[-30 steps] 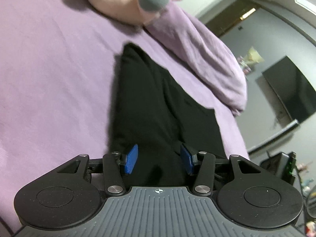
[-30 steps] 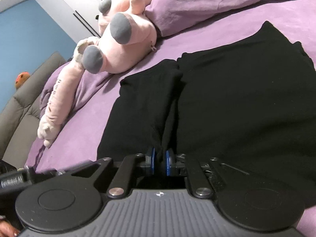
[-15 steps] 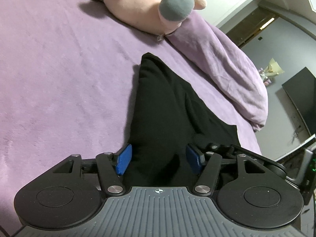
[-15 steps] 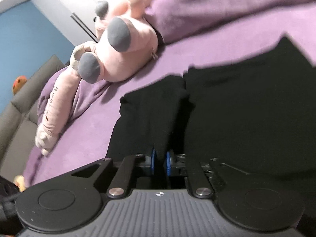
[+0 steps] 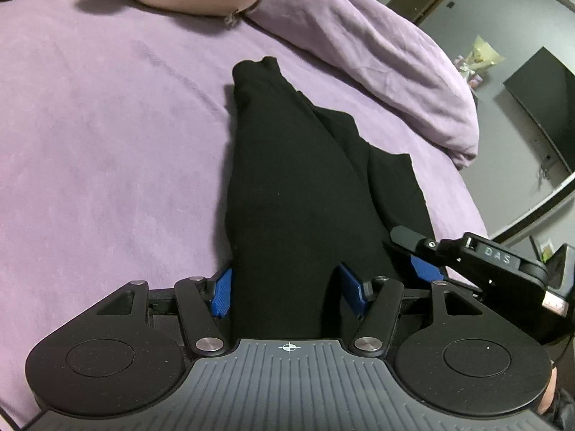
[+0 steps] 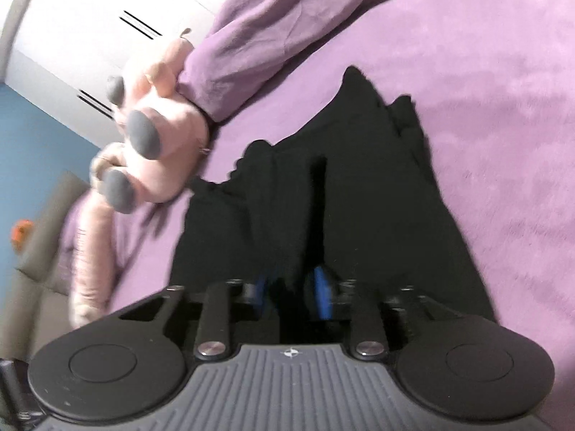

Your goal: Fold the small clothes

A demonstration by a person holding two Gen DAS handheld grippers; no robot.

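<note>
Since a second ago the black garment [image 5: 287, 194] has been drawn in from a broad spread to a long narrow fold, and both grippers have slid across the purple bedspread [image 5: 107, 125]. Left gripper [image 5: 289, 292]: jaws have widened and stand well apart, cloth lying between the blue pads [image 5: 221, 291], which do not seem to press it. Right gripper [image 6: 293, 291]: jaws have just been opening from a tight pinch; the blurred view suggests fabric still sits loosely between them. Beyond the garment's far tip lie a pink plush toy [image 6: 158, 154] and a purple pillow [image 5: 359, 43].
</note>
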